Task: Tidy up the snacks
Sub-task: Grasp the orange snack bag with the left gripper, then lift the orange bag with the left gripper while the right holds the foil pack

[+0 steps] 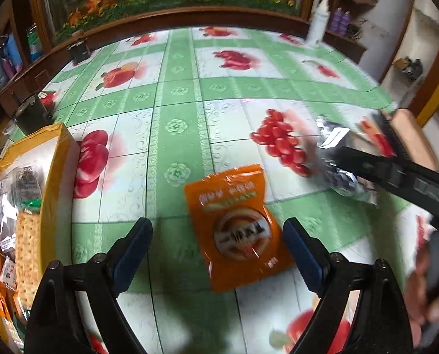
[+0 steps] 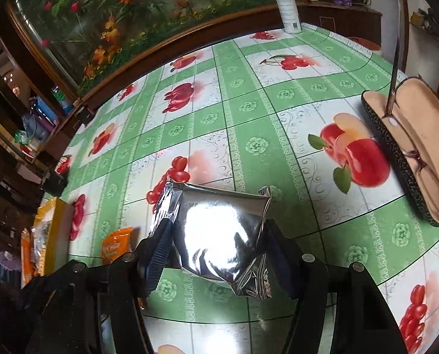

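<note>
An orange snack packet [image 1: 240, 230] with a round label lies flat on the green fruit-print tablecloth [image 1: 175, 103]. My left gripper [image 1: 219, 250] hangs over it, open. The packet sits between its blue pads, closer to the right pad [image 1: 302, 253], and neither pad presses on it. My right gripper [image 2: 220, 256] is shut on a silver foil packet [image 2: 222, 230], which its two pads squeeze from both sides. From the left wrist, that foil packet [image 1: 337, 159] shows at the right, blurred. From the right wrist, the orange packet [image 2: 116, 244] is at the lower left.
A yellow box [image 1: 57, 153] at the table's left edge holds crackers and several wrapped snacks. An open glasses case [image 2: 411, 153] lies at the right edge. A white spray bottle [image 2: 287, 3] stands at the far corner. A small dark object [image 1: 33, 115] sits behind the box.
</note>
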Demonstrator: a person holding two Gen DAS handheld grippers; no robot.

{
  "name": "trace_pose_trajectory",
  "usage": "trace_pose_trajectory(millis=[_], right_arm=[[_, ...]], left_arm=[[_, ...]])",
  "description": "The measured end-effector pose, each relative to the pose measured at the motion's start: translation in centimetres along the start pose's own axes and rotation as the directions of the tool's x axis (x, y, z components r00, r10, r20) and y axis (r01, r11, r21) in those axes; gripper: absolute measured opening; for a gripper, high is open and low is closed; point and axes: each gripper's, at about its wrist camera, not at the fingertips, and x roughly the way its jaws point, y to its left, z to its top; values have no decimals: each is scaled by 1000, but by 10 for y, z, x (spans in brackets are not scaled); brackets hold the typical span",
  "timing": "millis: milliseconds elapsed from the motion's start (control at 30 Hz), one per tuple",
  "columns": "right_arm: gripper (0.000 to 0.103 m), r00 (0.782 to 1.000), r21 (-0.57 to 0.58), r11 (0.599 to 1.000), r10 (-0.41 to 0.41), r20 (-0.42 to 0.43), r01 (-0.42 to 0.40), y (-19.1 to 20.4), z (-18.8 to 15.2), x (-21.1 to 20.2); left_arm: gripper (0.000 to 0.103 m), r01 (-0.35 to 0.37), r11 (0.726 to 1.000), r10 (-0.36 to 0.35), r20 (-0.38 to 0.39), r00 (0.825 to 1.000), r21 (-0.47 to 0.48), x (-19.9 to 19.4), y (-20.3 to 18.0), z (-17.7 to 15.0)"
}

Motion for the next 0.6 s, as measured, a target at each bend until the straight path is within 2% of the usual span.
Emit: trace_pose_trajectory(millis=[33, 133, 200, 333, 400, 467, 600], right_arm=[[66, 1000, -5, 1000, -4, 6, 4, 1, 0, -1], [67, 1000, -16, 1000, -2, 19, 3, 2, 0, -4], [67, 1000, -17, 1000, -3, 24, 3, 3, -1, -6], [67, 1000, -28, 1000, 6, 19, -5, 8, -2, -4], [67, 1000, -40, 999, 7, 11, -7, 11, -4, -1], [67, 1000, -43, 999, 7, 7, -7, 13, -6, 1], [67, 1000, -50, 999, 9, 7, -8, 15, -7, 2]], left_arm=[[89, -12, 1000, 12, -2, 1000, -8, 5, 1, 2], [86, 21, 1000, -21, 11, 1000, -8, 13, 3, 1], [60, 3, 1000, -4, 48, 999, 26, 11, 0, 0], [57, 8, 999, -11, 78, 997, 46, 10, 0, -3], [47, 14, 999, -17, 89, 996, 36, 8, 3, -3], [43, 24, 999, -27, 102, 994, 37, 4, 3, -4], [43, 36, 999, -39, 107, 993, 36, 2, 7, -8]])
